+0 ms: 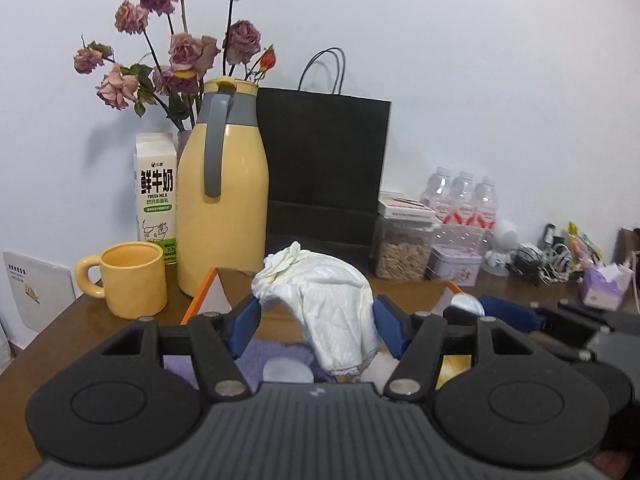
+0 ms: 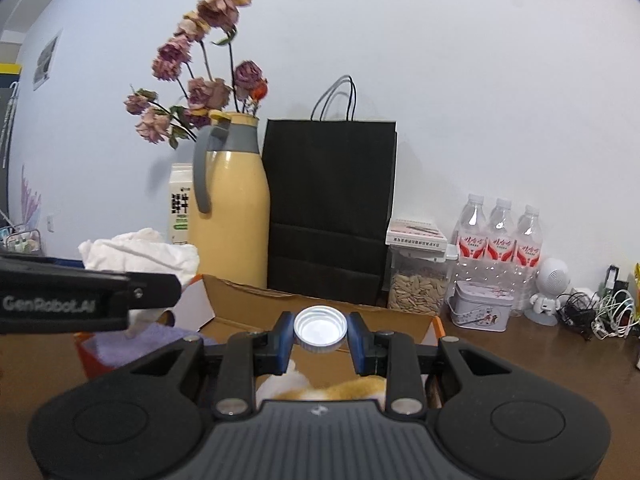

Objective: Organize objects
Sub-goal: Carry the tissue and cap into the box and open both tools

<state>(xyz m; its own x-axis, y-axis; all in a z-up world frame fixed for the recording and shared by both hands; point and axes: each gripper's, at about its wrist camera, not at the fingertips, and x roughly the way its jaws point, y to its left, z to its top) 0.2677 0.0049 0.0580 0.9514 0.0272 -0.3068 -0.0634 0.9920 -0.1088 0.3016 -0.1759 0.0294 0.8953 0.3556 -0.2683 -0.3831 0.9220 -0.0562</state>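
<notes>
Your left gripper (image 1: 316,326) fingers clamp a crumpled white cloth (image 1: 320,300) above the open cardboard box (image 2: 320,304); your right gripper (image 2: 320,340), at the left's 3 o'clock, pinches a silver metal lid (image 2: 320,327) over that box

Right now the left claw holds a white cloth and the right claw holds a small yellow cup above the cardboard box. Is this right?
Not quite. The right claw holds a silver metal lid, not a yellow cup, as the right wrist view shows. The left claw does hold the white cloth, above the cardboard box.
</notes>
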